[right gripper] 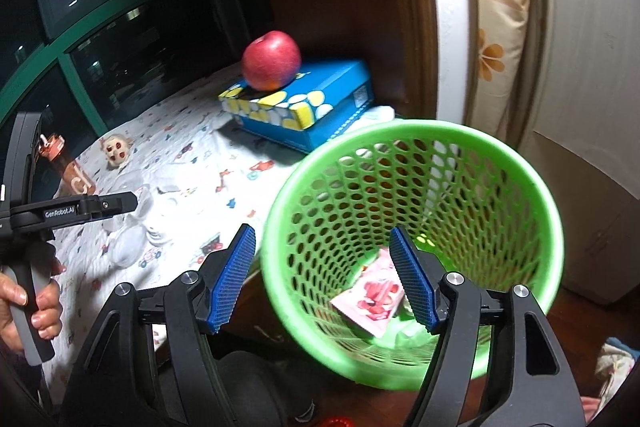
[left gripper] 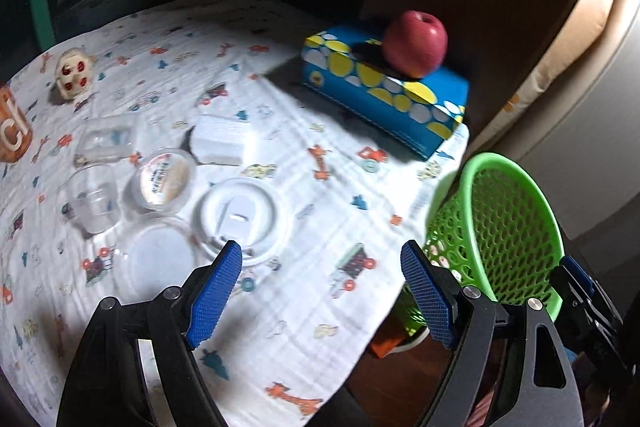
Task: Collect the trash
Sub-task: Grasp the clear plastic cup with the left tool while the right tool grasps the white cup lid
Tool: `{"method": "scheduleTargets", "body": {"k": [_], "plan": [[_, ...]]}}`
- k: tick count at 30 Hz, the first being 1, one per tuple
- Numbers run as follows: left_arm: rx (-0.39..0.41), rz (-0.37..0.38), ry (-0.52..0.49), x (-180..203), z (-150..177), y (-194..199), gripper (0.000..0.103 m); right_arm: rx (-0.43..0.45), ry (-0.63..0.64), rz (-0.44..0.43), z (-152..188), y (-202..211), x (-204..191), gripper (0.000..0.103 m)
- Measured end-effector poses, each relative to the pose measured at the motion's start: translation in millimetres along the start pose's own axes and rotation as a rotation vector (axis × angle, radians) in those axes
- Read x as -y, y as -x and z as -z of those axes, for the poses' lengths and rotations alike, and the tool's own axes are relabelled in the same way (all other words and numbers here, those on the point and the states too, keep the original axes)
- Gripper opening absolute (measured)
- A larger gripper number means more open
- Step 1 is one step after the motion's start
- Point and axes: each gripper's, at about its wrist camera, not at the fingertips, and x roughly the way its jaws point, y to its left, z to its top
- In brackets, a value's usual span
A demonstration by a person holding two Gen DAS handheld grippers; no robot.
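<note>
Green basket (right gripper: 412,155) leans off the table (left gripper: 280,187) edge; we could tip it.
Both our left gripper (left gripper: 322,291) and right gripper (right gripper: 322,277) gape wide, holding nothing; the clear cups (left gripper: 90,203) may slip or crush.

A green mesh bin (right gripper: 412,227) stands just off the worktop's corner, its round mouth open and tipped toward the camera. At its bottom lies a pink wrapper (right gripper: 370,301) printed with red fruit, flat and slightly askew, with some pale green scrap beside it.

On the worktop's cloth the trash sits in a loose cluster: a white cup lid (left gripper: 240,217), face up; a clear round lid (left gripper: 160,263) just beside it; a small sealed tub (left gripper: 162,181) with a printed foil top; a clear cup (left gripper: 90,201) on its side; a clear square tray (left gripper: 106,143); and a white box (left gripper: 220,143).
</note>
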Motion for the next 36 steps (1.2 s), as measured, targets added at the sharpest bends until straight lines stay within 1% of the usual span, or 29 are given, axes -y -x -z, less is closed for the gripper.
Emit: {"method": "scheduleTargets", "body": {"k": [5, 7, 10, 12, 15, 17, 20, 23, 29, 36], "plan": [[0.022, -0.087, 0.108, -62, -4, 8, 0.081, -0.02, 0.036, -0.04, -3, -11, -28, 0.07], [0.022, -0.123, 0.161, -88, -7, 7, 0.082, -0.03, 0.058, -0.056, -4, -17, -40, 0.07], [0.014, -0.159, 0.229, -124, -11, 3, 0.083, -0.043, 0.087, -0.079, -4, -25, -60, 0.07], [0.006, -0.175, 0.267, -142, -13, -1, 0.084, -0.054, 0.101, -0.097, -4, -32, -72, 0.07], [-0.011, -0.17, 0.317, -165, -17, -10, 0.085, -0.069, 0.117, -0.118, -5, -43, -86, 0.071], [-0.025, -0.181, 0.338, -176, -19, -17, 0.085, -0.081, 0.126, -0.133, -5, -50, -97, 0.071], [-0.043, -0.181, 0.368, -190, -22, -28, 0.085, -0.098, 0.144, -0.151, -5, -61, -112, 0.071], [-0.058, -0.17, 0.377, -198, -25, -37, 0.085, -0.119, 0.16, -0.168, -6, -75, -124, 0.071], [-0.077, -0.144, 0.385, -206, -30, -52, 0.085, -0.159, 0.202, -0.191, -5, -100, -149, 0.071], [-0.076, -0.126, 0.374, -211, -35, -61, 0.084, -0.208, 0.242, -0.211, -3, -131, -174, 0.071]]}}
